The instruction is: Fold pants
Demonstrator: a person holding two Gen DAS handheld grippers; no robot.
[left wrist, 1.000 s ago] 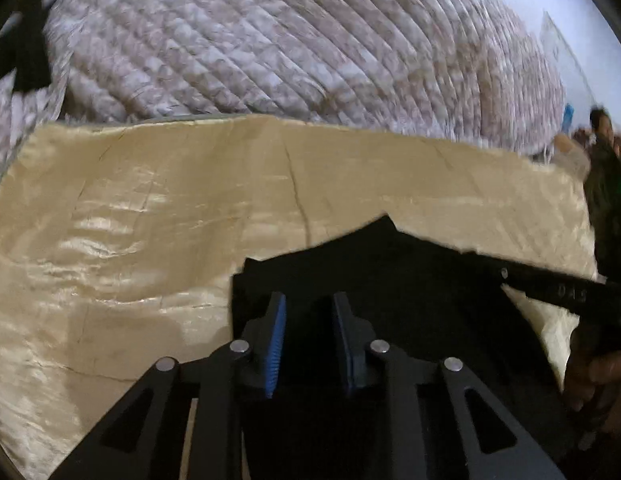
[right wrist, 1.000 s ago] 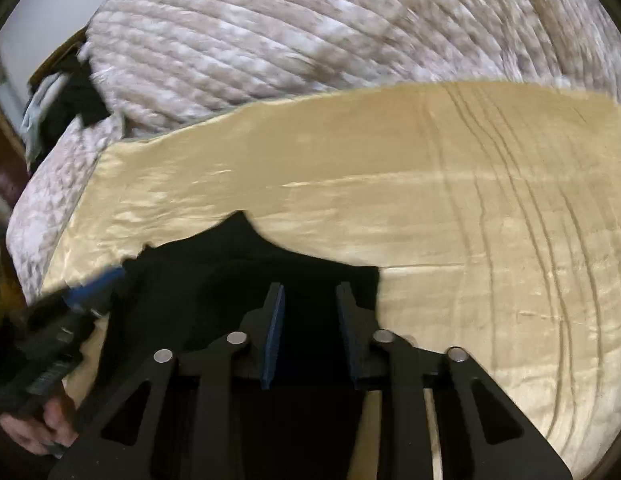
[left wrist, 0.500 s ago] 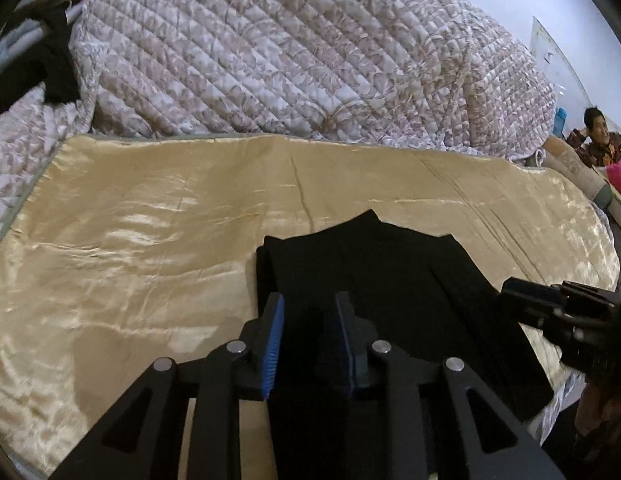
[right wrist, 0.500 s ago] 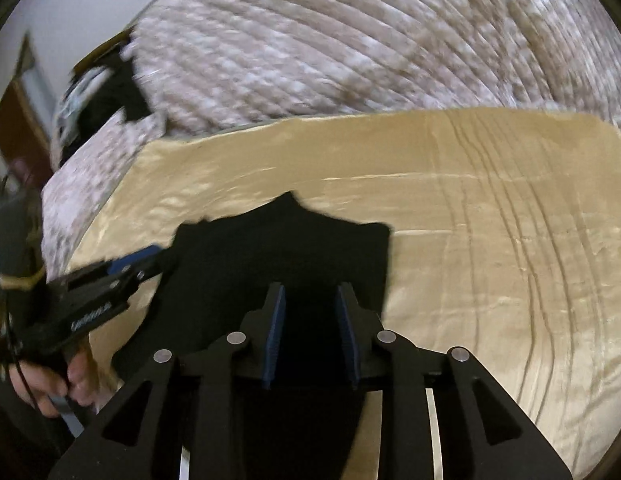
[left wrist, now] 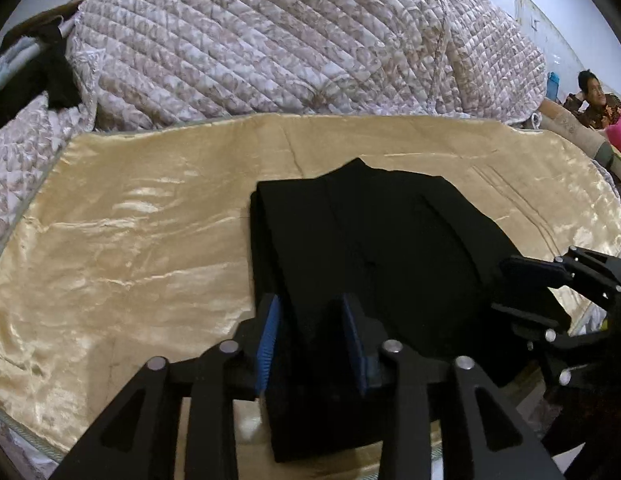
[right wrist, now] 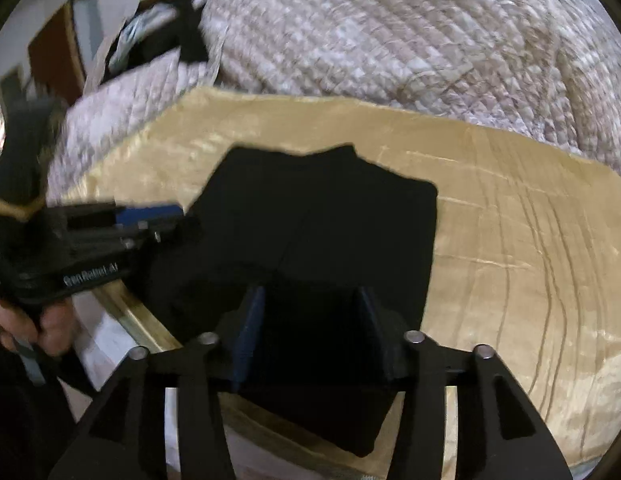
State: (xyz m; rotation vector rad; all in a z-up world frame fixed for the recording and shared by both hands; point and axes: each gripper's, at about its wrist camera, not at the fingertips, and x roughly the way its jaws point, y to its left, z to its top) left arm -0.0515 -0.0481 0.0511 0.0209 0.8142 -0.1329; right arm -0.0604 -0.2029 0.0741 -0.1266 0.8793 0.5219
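Observation:
The black pants lie folded in a compact stack on the gold satin sheet; they also show in the right wrist view. My left gripper is open, its fingers either side of the stack's near left edge. My right gripper is open, wider, over the near right part of the pants. Each gripper shows in the other's view: the right one at the pants' right edge, the left one at the left edge.
A quilted pink-grey blanket is heaped behind the sheet. Dark clothes lie at the far left. A person sits far right. The bed's near edge runs just below the pants.
Both grippers have pulled back toward me and let the pants lie flat. The right jaws have opened wider. The stack now shows whole on the sheet.

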